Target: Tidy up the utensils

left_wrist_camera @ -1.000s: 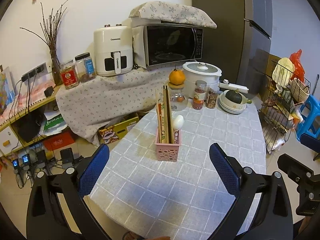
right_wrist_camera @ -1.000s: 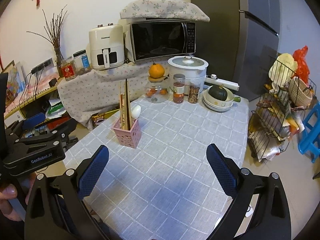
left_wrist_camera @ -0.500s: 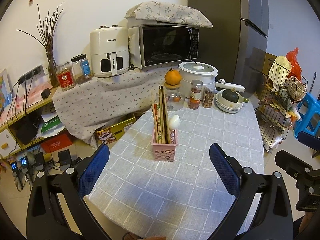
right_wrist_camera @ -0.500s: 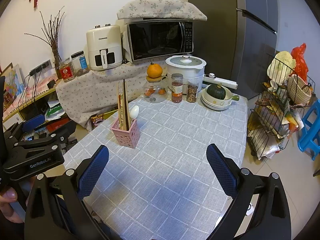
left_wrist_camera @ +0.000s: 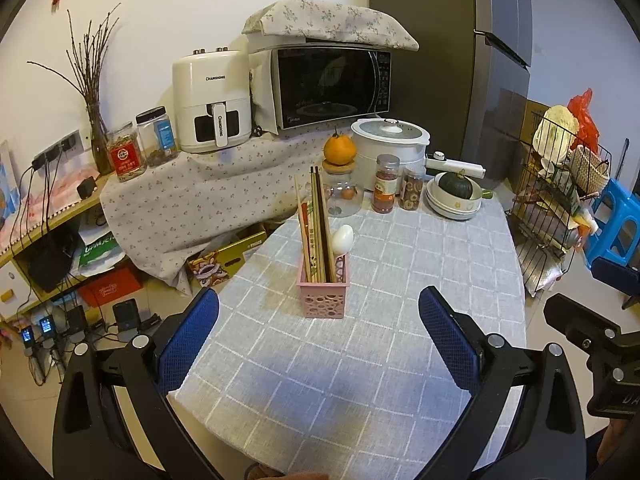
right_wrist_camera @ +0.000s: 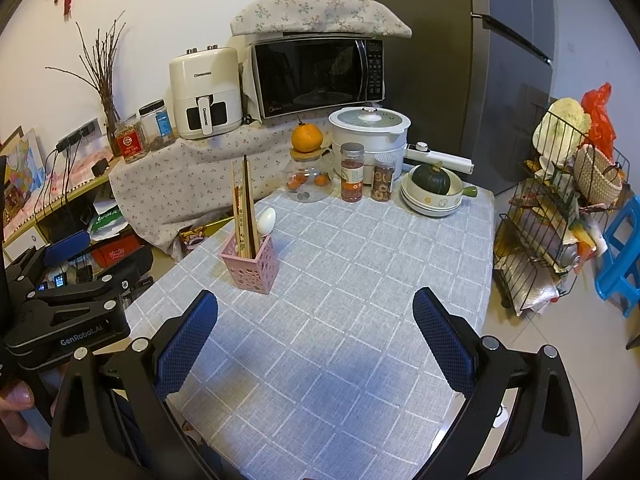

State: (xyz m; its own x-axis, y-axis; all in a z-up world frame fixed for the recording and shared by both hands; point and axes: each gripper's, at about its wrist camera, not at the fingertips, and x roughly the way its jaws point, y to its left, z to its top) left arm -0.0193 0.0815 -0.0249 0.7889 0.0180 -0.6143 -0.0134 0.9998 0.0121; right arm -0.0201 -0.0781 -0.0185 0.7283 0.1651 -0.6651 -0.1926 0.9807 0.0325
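Note:
A pink perforated holder (left_wrist_camera: pixel 323 295) stands on the grey checked tablecloth (left_wrist_camera: pixel 360 360). Several chopsticks (left_wrist_camera: pixel 316 220) and a white spoon (left_wrist_camera: pixel 343 238) stand upright in it. It also shows in the right wrist view (right_wrist_camera: pixel 250 264), with the chopsticks (right_wrist_camera: pixel 244 208) and the spoon (right_wrist_camera: pixel 266 220). My left gripper (left_wrist_camera: pixel 318 338) is open and empty, back from the holder above the table's near part. My right gripper (right_wrist_camera: pixel 316 338) is open and empty, to the right of the holder. The left gripper's body (right_wrist_camera: pixel 64 320) shows at the left of the right wrist view.
At the table's far end stand a glass jar with an orange on its lid (left_wrist_camera: pixel 340 184), two spice jars (left_wrist_camera: pixel 386 184), stacked bowls holding a squash (left_wrist_camera: pixel 454 196) and a white cooker (left_wrist_camera: pixel 390 144). A microwave (left_wrist_camera: pixel 328 80) and air fryer (left_wrist_camera: pixel 212 116) sit behind. A wire rack (left_wrist_camera: pixel 560 208) stands right.
Both grippers have drawn back and risen slightly, so the holder looks a little farther off. Both stay open. Nothing on the table has moved.

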